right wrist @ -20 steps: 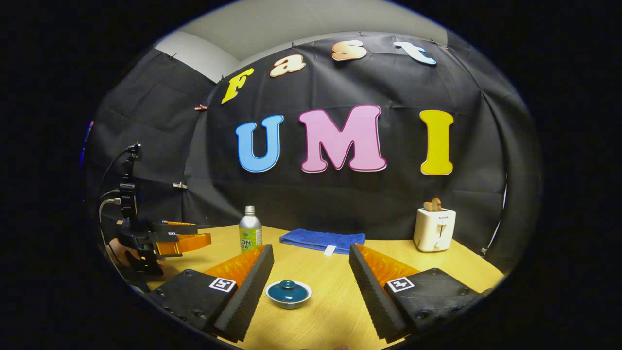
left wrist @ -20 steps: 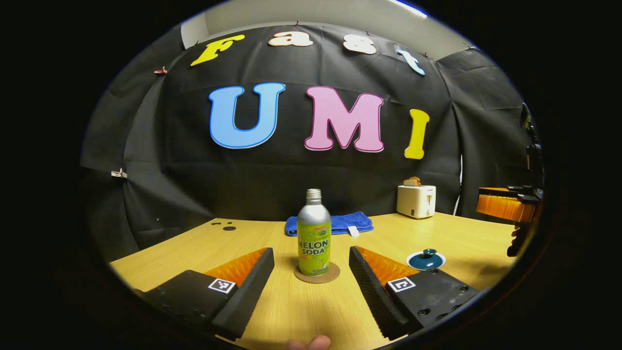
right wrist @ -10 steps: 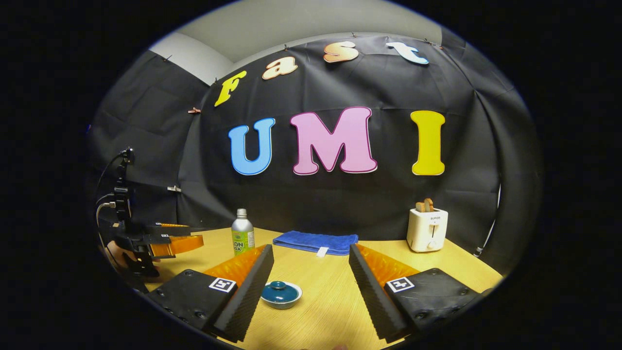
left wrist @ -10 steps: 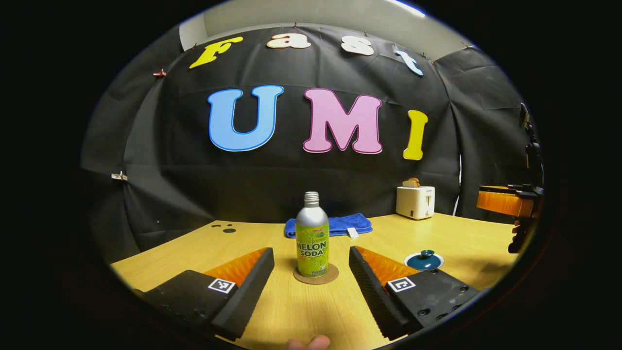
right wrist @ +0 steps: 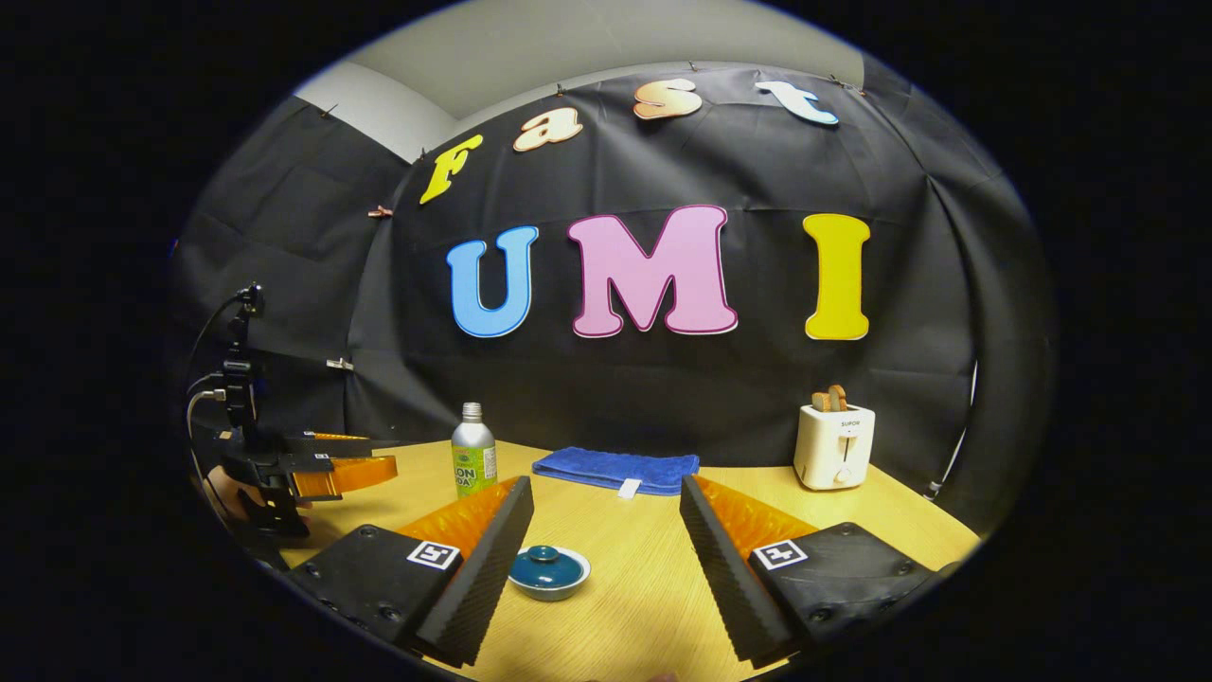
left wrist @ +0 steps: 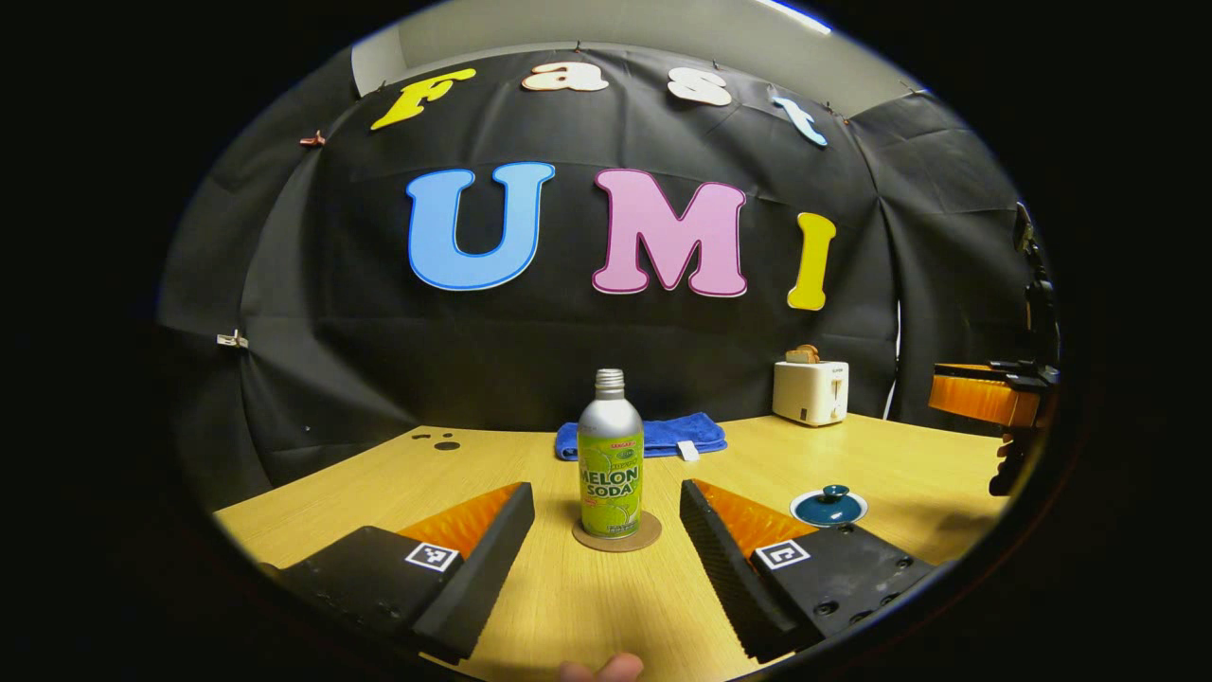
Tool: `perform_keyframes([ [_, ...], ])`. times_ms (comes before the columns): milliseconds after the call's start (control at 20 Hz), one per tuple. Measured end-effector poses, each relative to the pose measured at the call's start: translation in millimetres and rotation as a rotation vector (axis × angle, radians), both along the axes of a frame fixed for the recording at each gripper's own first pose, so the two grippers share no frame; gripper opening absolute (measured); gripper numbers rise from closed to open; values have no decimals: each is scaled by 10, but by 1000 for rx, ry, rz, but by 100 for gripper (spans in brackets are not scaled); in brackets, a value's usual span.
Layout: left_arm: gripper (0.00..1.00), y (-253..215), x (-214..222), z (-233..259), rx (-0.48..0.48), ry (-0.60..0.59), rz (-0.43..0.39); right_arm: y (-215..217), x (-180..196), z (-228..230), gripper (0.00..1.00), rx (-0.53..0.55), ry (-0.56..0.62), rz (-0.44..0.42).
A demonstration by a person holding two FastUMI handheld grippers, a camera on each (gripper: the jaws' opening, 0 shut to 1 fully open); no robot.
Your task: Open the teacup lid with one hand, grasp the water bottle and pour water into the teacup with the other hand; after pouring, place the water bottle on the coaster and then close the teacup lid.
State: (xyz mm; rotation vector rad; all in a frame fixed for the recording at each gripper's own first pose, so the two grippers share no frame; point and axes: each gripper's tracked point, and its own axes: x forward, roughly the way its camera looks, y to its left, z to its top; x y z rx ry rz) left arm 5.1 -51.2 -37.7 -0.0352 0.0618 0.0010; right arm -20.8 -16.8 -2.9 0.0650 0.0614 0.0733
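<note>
Your left gripper view looks level and low across the light wooden table [left wrist: 398, 483], straight at the silver-and-green metal bottle [left wrist: 611, 455] standing near, between its spread fingers. Your right gripper view sits a little farther right, facing the same black back wall, with the teal lidded teacup [right wrist: 549, 571] close below. Both views share the bottle, the teacup, the folded blue towel [right wrist: 615, 470] and the white toaster [left wrist: 810, 391].

Matt wood-grain table [left wrist: 871, 455], brushed-metal bottle [left wrist: 611, 426]
</note>
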Motion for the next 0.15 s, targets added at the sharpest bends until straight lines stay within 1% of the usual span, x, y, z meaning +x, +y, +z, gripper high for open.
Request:
perform_keyframes([
  [150,98,-13,-1,-7,-2,2,-1,1,-4,4,96,-3,0,1],
])
